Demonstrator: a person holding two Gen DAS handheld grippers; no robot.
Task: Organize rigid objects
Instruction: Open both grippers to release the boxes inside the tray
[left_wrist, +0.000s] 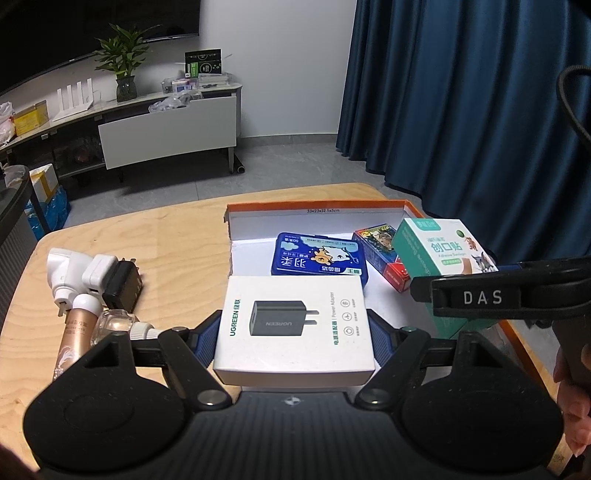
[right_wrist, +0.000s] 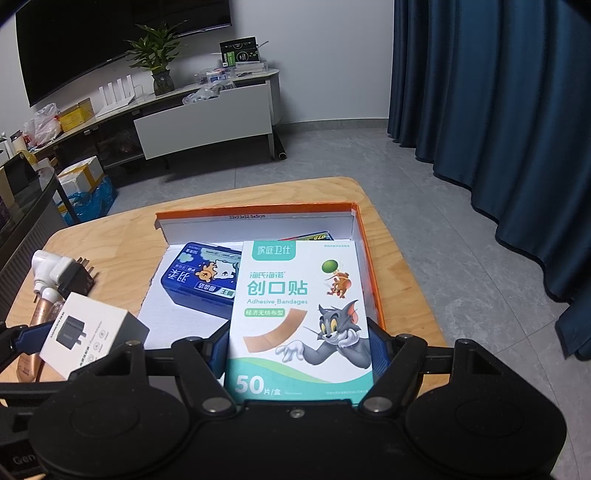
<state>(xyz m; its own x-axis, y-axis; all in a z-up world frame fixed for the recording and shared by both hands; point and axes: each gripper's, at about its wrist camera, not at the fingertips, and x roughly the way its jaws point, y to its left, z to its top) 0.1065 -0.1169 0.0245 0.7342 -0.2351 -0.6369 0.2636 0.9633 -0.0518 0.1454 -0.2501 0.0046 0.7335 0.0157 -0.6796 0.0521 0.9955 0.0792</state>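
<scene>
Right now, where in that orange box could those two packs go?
Free white floor lies along the orange box's back wall, behind the blue tin, and in the near-left corner. The right side is crowded by a card pack. Left of the box, plugs and bottles cluster.

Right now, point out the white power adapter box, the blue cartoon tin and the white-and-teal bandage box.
White power adapter box (left_wrist: 293, 325), left wrist view, top face.
Blue cartoon tin (left_wrist: 319, 256), left wrist view, lid.
White-and-teal bandage box (right_wrist: 299, 317), right wrist view, front face.
</scene>
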